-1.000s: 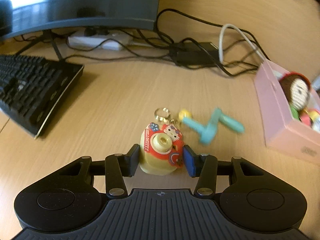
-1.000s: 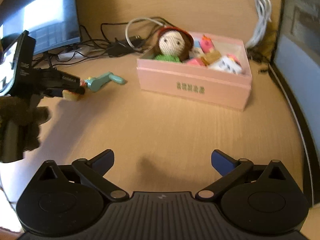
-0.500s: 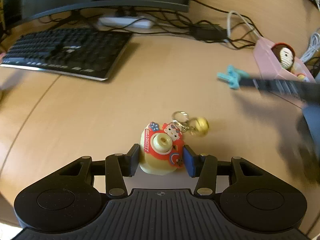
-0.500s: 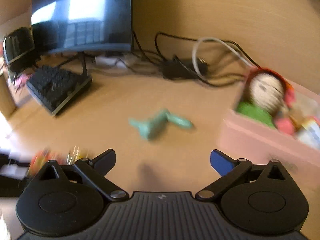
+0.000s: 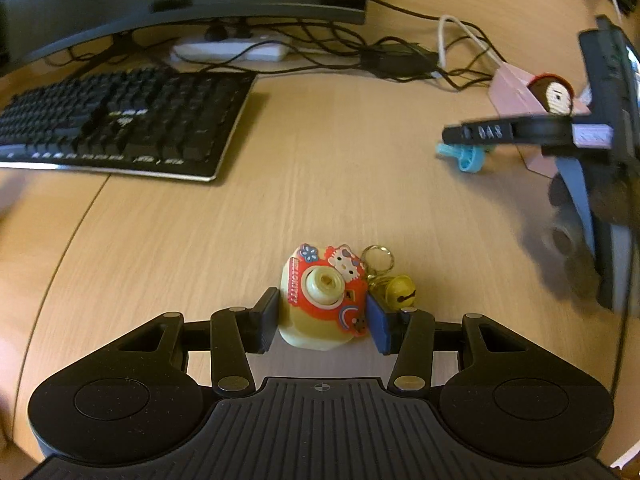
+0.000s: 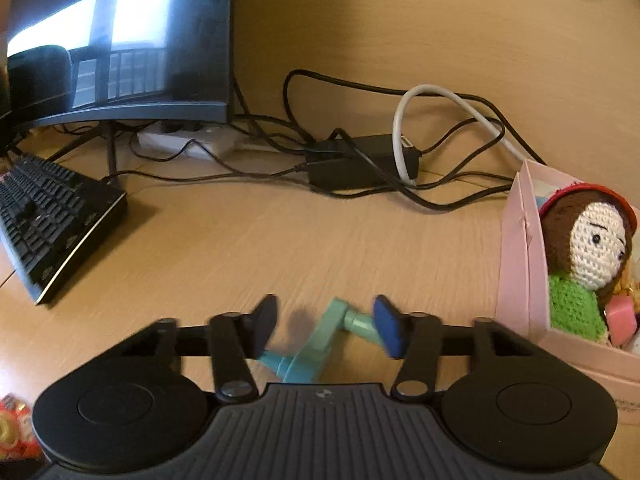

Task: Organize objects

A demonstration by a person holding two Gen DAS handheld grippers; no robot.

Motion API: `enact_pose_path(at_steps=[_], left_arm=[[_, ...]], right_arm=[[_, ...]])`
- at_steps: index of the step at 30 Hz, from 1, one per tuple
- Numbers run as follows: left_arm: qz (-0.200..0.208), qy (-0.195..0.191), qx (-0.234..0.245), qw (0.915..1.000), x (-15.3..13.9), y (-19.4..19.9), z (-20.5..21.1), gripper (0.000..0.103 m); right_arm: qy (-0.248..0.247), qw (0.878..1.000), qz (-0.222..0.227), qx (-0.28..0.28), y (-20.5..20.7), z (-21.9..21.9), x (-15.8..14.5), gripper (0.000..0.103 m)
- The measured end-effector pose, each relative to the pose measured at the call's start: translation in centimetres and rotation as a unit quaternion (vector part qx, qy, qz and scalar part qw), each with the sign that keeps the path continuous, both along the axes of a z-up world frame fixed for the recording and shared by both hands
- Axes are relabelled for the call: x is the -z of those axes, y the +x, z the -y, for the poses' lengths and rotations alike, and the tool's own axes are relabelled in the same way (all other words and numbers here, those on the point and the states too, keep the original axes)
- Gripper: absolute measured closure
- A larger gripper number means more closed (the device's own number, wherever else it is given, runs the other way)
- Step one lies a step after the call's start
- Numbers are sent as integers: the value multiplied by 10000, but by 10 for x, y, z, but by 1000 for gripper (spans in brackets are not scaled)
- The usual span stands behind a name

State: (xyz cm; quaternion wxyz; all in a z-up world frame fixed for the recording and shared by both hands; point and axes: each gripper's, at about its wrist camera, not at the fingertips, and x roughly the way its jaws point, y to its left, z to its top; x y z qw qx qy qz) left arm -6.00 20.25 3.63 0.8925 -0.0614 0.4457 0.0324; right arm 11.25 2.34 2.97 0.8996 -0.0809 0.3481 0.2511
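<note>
Left gripper (image 5: 322, 322) clamped on toy camera (image 5: 322, 300), above desk (image 5: 320, 160). Right gripper (image 6: 324, 326) just closing around teal crank toy (image 6: 316, 344) beside pink box (image 6: 516, 264); right pad touches, left pad apart. Risk: off-centre pinch, toy pivots or slips out.

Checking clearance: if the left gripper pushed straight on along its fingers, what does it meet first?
Likely bare desk: the left gripper points down at it, holding the toy camera keychain. The keyboard sits off to the left; depth unclear.
</note>
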Motion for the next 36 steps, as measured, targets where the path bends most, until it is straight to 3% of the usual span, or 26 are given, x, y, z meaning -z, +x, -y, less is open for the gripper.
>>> enact_pose_path(at_steps=[2, 11, 16, 18, 20, 21, 27, 32, 36], left_arm=[[16, -24, 86, 10000, 0, 4, 1, 52], [-1, -294, 432, 9986, 2, 21, 33, 52], [14, -462, 658, 9968, 3, 28, 69, 52], [31, -413, 640, 9971, 5, 30, 85, 52], [-6, -443, 635, 9970, 5, 29, 97, 52], [-1, -512, 635, 9967, 5, 27, 102, 52], [-3, -436, 250, 9987, 5, 20, 110, 52], [-28, -380, -249, 9990, 3, 1, 93, 52], [-45, -350, -584, 9977, 1, -17, 76, 52]], right_arm=[[-23, 10000, -79, -26, -10, 6, 2, 72], [-634, 9979, -101, -83, -88, 67, 4, 73], [-1126, 9925, 87, 457, -105, 128, -4, 72], [-1168, 9908, 127, 664, -108, 152, -8, 65], [-961, 9917, 3, 856, -109, 172, -14, 46], [-788, 9934, -126, 825, -109, 179, -16, 46], [-800, 9967, 50, -112, -115, 161, -18, 41], [-610, 9945, 147, -838, -110, 133, -21, 16], [-614, 9894, 169, -1305, -104, 106, -17, 16]])
